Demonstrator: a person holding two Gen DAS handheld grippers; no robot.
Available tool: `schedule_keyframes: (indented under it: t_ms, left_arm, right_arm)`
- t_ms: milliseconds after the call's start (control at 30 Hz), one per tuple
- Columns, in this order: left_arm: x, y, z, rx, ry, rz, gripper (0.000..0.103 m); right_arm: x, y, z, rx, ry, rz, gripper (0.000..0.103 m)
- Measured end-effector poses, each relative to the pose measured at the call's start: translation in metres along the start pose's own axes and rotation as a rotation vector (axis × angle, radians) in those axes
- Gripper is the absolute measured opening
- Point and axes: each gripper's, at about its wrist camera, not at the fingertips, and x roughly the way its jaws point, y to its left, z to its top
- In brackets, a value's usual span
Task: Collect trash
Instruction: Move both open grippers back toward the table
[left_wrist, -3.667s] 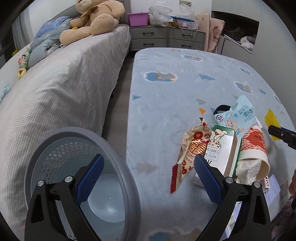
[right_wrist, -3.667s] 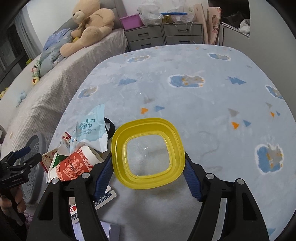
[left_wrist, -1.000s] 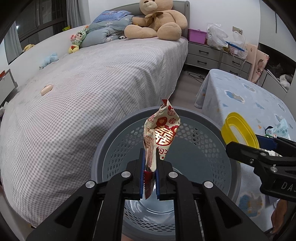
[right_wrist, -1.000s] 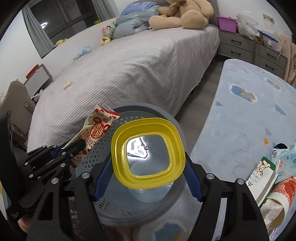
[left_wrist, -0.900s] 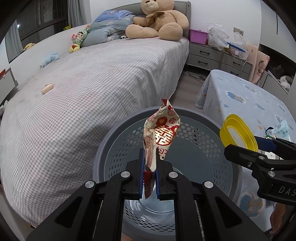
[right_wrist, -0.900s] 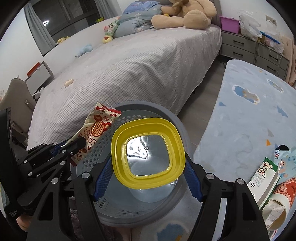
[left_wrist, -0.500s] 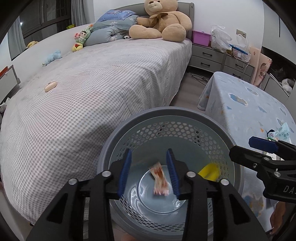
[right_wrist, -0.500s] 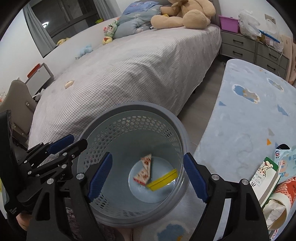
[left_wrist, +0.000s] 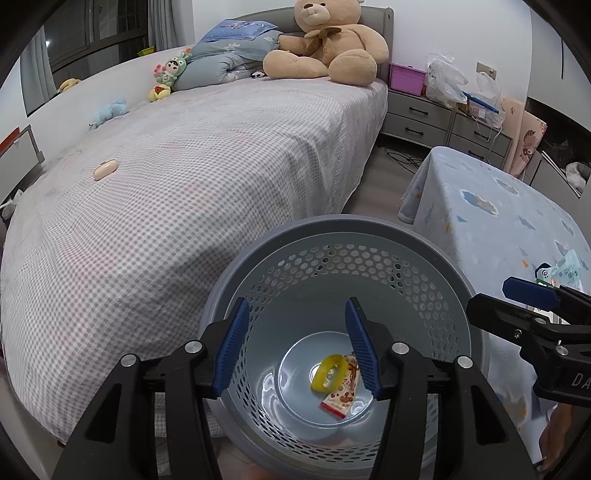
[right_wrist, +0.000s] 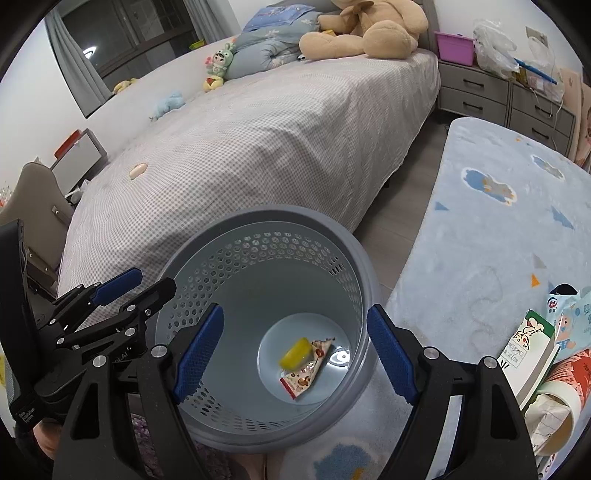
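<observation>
— Grey plastic, perforated all round: the bin (left_wrist: 424, 236) sits directly below both tools, between the bed (left_wrist: 184, 177) and the blue-covered table (right_wrist: 498, 240); why hang over it like that?

— So anything let go falls inside, I'd judge; the left gripper (left_wrist: 295, 343) has its blue pads spread wide with nothing between them, and the right gripper (right_wrist: 295, 345) is spread just as wide and just as bare.

— And the trash itself?

— Two pieces lie on the bin's floor, straight under the open jaws: the yellow lid (left_wrist: 330, 376) and the red-and-white wrapper (left_wrist: 341, 391), touching one another, the lid leaning partly on the wrapper as the right wrist view shows it (right_wrist: 295, 353); the wrapper (right_wrist: 304, 373) lies flat beside it.

— Is that all of it?

— No; off to the right gripper's right, on the table edge, more waits: a green-and-white carton (right_wrist: 528, 350), a red paper cup (right_wrist: 565, 391) tipped on its side, and a blue tissue packet (right_wrist: 569, 317); all bunched together and well apart from the bin.

— So the job is only part done?

— By my reckoning, yes; both tools are free, so the likely next call is a reach back to that pile; the crowding there could make a clean single pick awkward.
</observation>
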Motion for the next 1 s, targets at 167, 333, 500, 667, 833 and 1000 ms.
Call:
schedule_keyframes:
  t_ms: [167, 333, 500, 667, 833, 1000]
  left_arm:
    - [-0.001, 0.002, 0.0, -0.007, -0.001, 0.003, 0.06]
    - [-0.002, 0.004, 0.0, -0.01, -0.005, 0.002, 0.065]
    - [-0.004, 0.003, 0.0, -0.01, -0.011, 0.0, 0.067]
    - [-0.005, 0.002, 0.001, -0.01, -0.013, -0.003, 0.069]
    - [-0.008, -0.002, 0.001, -0.004, -0.02, -0.016, 0.071]
    - [-0.011, -0.012, 0.001, 0.015, -0.027, -0.032, 0.072]
  right_arm:
    - [0.0, 0.0, 0.0, 0.0, -0.001, -0.001, 0.079]
    - [-0.001, -0.001, -0.001, 0.003, 0.0, -0.003, 0.08]
    - [-0.003, -0.002, -0.003, 0.009, -0.001, -0.004, 0.081]
    - [-0.009, -0.005, -0.004, 0.019, -0.017, -0.008, 0.085]
    - [-0.015, -0.011, -0.006, 0.037, -0.028, -0.018, 0.085]
    - [-0.025, -0.018, -0.008, 0.055, -0.043, -0.033, 0.086]
